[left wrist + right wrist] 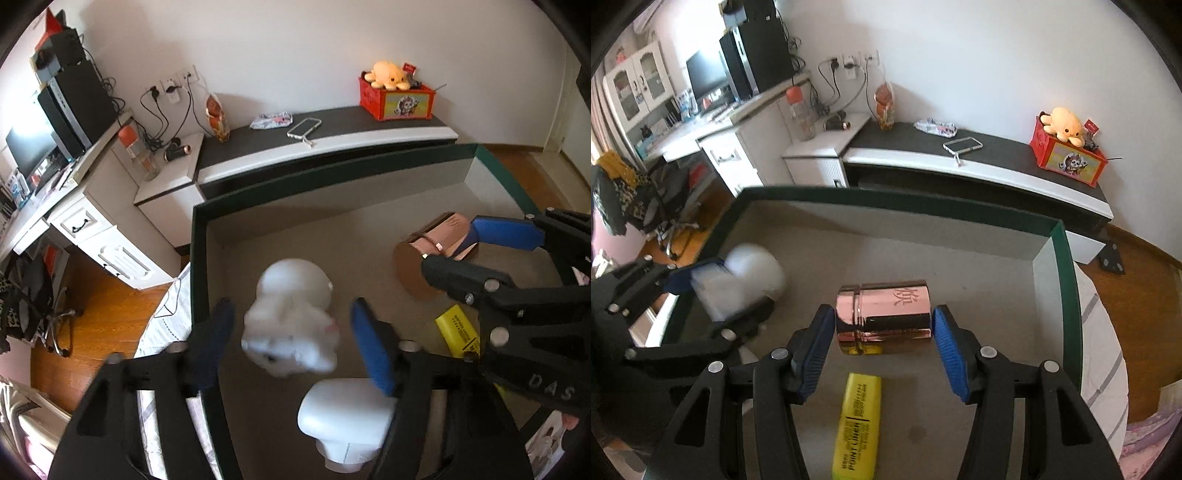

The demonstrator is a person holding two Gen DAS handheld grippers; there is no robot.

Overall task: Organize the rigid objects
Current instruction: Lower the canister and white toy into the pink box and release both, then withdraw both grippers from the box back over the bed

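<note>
Left wrist view shows the left gripper (291, 328) with its jaws spread wide around a blurry white toy (291, 325), and the pads do not touch it. The toy sits inside the green-edged box (199, 258), near the left wall. Right wrist view shows the right gripper (882, 339) let go too, its pads just beside the ends of a shiny pink can (884, 317) lying on its side in the middle of the box. The can could roll away, because it is round and nothing holds it. A yellow marker (858, 424) lies nearer than the can and says "POINT LINER". The can has one character on it.
</note>
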